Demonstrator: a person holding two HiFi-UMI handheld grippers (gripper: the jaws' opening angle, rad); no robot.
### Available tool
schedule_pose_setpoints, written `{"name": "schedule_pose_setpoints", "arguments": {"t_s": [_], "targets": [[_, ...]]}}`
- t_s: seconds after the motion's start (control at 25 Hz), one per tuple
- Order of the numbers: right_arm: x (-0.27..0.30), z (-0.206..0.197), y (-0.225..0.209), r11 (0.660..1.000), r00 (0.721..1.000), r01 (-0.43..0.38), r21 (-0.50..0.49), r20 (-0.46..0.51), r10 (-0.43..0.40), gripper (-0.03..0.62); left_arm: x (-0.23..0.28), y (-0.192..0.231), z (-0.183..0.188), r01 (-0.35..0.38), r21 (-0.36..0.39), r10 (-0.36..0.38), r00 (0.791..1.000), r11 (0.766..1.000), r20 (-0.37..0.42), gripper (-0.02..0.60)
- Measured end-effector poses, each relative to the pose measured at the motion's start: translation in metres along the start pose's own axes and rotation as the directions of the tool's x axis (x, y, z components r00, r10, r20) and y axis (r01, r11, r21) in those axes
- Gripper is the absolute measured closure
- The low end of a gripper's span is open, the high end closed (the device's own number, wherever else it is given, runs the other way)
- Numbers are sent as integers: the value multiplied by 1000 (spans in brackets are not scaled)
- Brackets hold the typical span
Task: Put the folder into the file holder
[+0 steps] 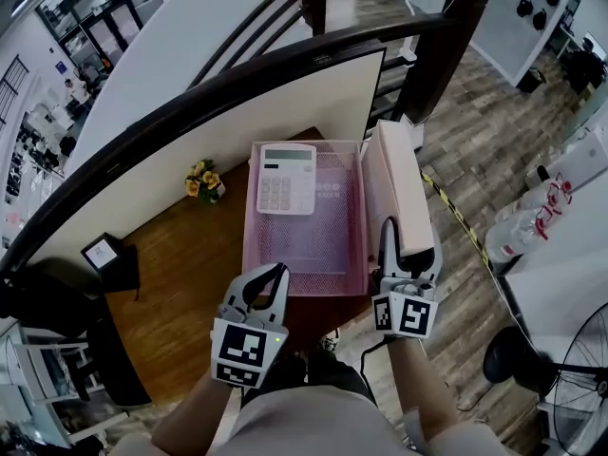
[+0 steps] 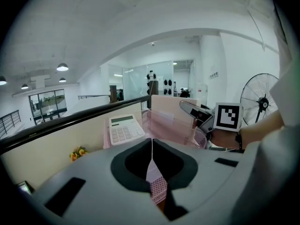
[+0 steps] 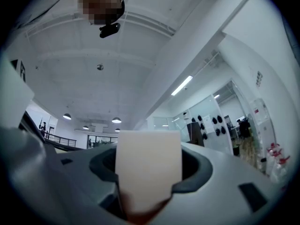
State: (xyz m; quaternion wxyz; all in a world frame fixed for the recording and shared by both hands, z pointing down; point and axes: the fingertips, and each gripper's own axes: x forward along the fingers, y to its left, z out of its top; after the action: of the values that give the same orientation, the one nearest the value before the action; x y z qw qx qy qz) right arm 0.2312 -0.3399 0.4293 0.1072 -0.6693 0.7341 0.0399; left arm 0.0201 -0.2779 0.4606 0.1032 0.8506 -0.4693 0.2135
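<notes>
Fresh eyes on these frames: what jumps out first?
The pink mesh file holder sits mid-frame on the wooden desk, with a white calculator at its far end. Just to its right, the right gripper is clamped on a thick pale folder, which is not yet in the holder. The left gripper pinches the holder's near mesh wall.

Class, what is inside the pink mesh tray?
A calculator lies at the far end of the tray; the rest shows bare mesh. Anything beneath the calculator is hidden.

Beside the pink file holder [image 1: 313,245], the grey left gripper [image 1: 266,278] and right gripper [image 1: 408,250] have black-lined jaws and black-and-white marker cubes.
</notes>
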Motion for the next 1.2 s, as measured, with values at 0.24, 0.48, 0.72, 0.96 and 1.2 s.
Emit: {"name": "schedule_pose_setpoints", "arguments": {"t_s": [0.24,0.48,0.72,0.96,1.2], "targets": [[-6,-38,-4,1000,993,-20,-16,-113,18,307,8,0,0,8,-6,-8,1000,1000,-1,571],[-4,-49,6,996,984,-79,-52,-167,69,289,11,0,-1,17,-4,-17,1000,1000,-5,571],[-7,-57,6,994,955,-99,-38,-285,85,233,8,-4,3,25,0,-25,1000,1000,3,571],[-10,-28,14,989,952,-132,-61,-286,110,192,0,-3,4,25,6,-25,1000,1000,13,571],[-7,11,29,984,927,-167,-64,-349,135,224,-14,0,20,19,24,-20,998,1000,52,571]]}}
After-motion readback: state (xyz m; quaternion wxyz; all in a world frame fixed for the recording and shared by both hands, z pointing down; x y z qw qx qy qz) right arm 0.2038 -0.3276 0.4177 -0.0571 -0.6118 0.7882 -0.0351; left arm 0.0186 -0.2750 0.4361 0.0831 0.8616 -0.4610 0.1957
